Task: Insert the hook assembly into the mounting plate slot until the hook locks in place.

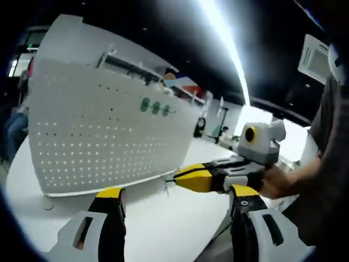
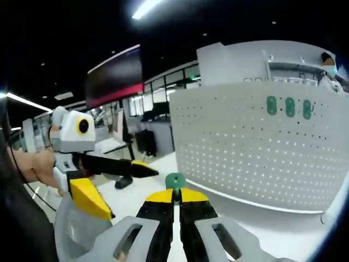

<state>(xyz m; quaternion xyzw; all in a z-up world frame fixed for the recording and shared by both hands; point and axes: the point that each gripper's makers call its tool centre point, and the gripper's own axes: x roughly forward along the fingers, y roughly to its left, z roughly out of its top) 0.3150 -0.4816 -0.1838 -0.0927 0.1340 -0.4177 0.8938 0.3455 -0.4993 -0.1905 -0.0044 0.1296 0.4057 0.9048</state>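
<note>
The white perforated mounting plate (image 2: pixel 256 150) is the landmark: it stands upright on the white table (image 1: pixel 163 229), its face covered in rows of small holes. High on that face, three green hooks (image 2: pixel 289 106) already sit in a short row, a useful guide for height and orientation.

In front of the plate, near its lower edge in the left gripper view, the right gripper (image 1: pixel 182 179) points its yellow-tipped jaws at the plate's bottom corner. In the right gripper view those jaws are pressed together on a small green hook assembly (image 2: pixel 175 180), whose rounded head shows just above the tips, short of the plate and not yet touching it.

The left gripper (image 1: pixel 174 218) hangs nearer the viewer than the plate, jaws spread apart and holding nothing; from the right gripper view it appears off to the plate's side (image 2: pixel 139 170).

The step in hand looks like the approach, so the task is barely begun. To do it well, the hook probably needs raising from the plate's base toward the row of seated hooks, squared to the face so its tabs meet a slot, then pushed straight in and down. The free gripper could steady the plate's edge; a skewed push might tip the panel.
</note>
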